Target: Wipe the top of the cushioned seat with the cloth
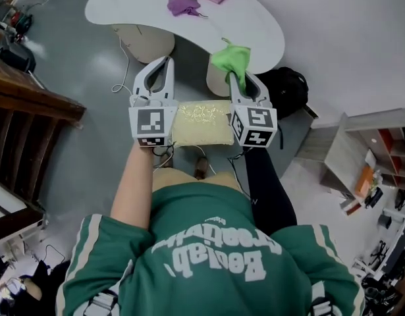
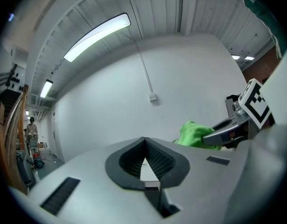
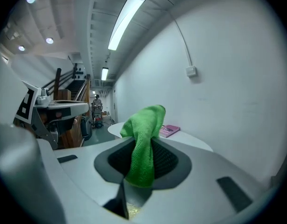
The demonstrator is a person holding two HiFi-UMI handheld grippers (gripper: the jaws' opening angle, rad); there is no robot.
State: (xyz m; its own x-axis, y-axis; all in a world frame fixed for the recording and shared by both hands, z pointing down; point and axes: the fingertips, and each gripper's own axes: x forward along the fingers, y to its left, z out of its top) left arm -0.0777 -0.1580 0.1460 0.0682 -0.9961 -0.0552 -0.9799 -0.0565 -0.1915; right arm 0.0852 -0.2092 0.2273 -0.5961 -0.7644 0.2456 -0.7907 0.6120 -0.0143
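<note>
Head view alone shows the cushioned seat point(image 1: 202, 124), lying between the two grippers and nearer the person than their tips. The right gripper point(image 1: 238, 78) is clamped on the green cloth point(image 1: 230, 58), which sticks up past the seat's far edge, near the white table point(image 1: 255, 25). The left gripper view shows the left gripper point(image 2: 144, 141) closed on nothing, with the cloth point(image 2: 194, 133) off to its right. The right gripper view shows a pink book point(image 3: 169, 130) on the table.

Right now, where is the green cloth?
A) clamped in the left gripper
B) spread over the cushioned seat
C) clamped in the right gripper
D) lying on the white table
C: the green cloth stands pinched in the jaws of the right gripper; the left gripper is shut on nothing.
</note>
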